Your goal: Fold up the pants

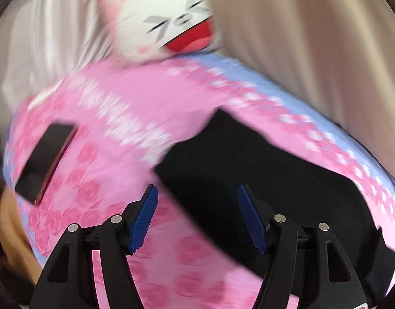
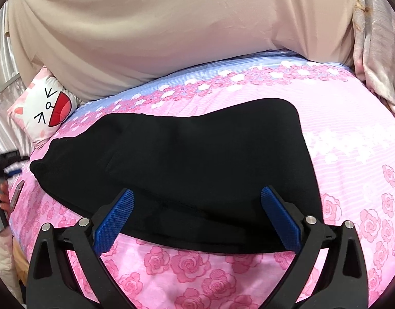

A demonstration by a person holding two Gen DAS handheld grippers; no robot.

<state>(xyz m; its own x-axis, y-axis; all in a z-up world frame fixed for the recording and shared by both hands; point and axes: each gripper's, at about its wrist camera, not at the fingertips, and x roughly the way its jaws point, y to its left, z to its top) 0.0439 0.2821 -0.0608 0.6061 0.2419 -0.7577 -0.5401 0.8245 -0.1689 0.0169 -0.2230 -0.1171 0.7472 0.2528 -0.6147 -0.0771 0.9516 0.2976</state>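
Here, going left to right across the bed [image 2: 352, 134], 1 phone [image 1: 45, 159] lies near its left edge and 1 pair of black pants [image 2: 187, 164] lies folded at the middle. The left gripper [image 1: 197, 216] and right gripper [image 2: 197, 219] both hang open, holding nothing. A careless grab could drag the soft layers apart, or snag the sheet beneath. 1 cat pillow [image 2: 46, 108] sits at the far left corner.

I see a bed [image 2: 352, 134] covered by a pink rose-print sheet with a pale blue border. Beige fabric [image 2: 171, 31] hangs behind it. A cat-face cushion [image 2: 45, 108] sits at the far left corner. Lighting is even.
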